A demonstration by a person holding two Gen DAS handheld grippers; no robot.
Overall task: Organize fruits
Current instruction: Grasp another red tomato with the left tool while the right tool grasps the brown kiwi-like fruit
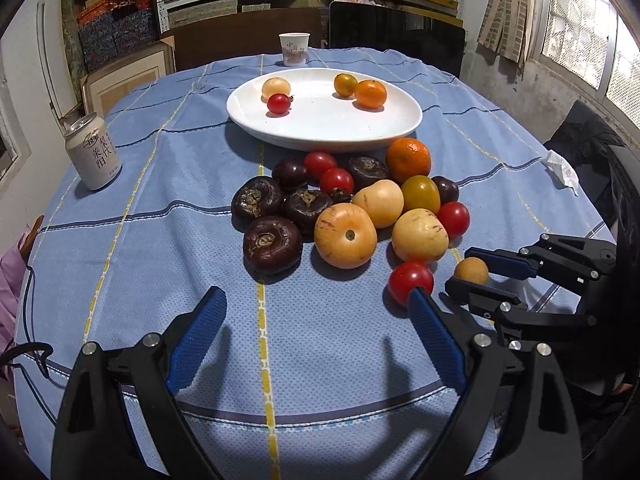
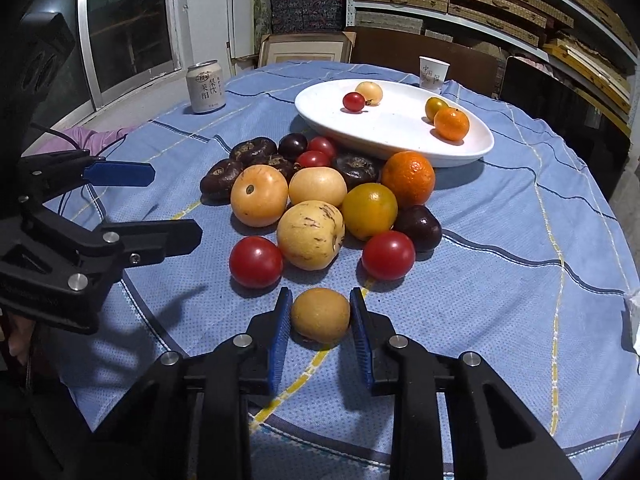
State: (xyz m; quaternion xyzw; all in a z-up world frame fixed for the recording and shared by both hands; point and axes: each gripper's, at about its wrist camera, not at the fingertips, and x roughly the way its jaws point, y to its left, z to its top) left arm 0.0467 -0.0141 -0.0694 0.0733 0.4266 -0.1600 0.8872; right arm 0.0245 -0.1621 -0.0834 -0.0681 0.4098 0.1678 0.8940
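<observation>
A pile of fruit (image 1: 348, 208) lies on the blue cloth: red tomatoes, dark water chestnuts, pale yellow fruits, an orange. A white oval plate (image 1: 324, 128) behind it holds several small fruits; it also shows in the right wrist view (image 2: 396, 136). My right gripper (image 2: 320, 320) has its blue pads on both sides of a small tan round fruit (image 2: 320, 314) that rests on the cloth; they seem to touch it. It also shows in the left wrist view (image 1: 472, 270). My left gripper (image 1: 316, 336) is open and empty, low over the cloth in front of the pile.
A drink can (image 1: 94, 154) stands at the left of the table. A paper cup (image 1: 294, 49) stands behind the plate. A crumpled tissue (image 1: 562, 170) lies at the right edge. Shelves, frames and a window surround the round table.
</observation>
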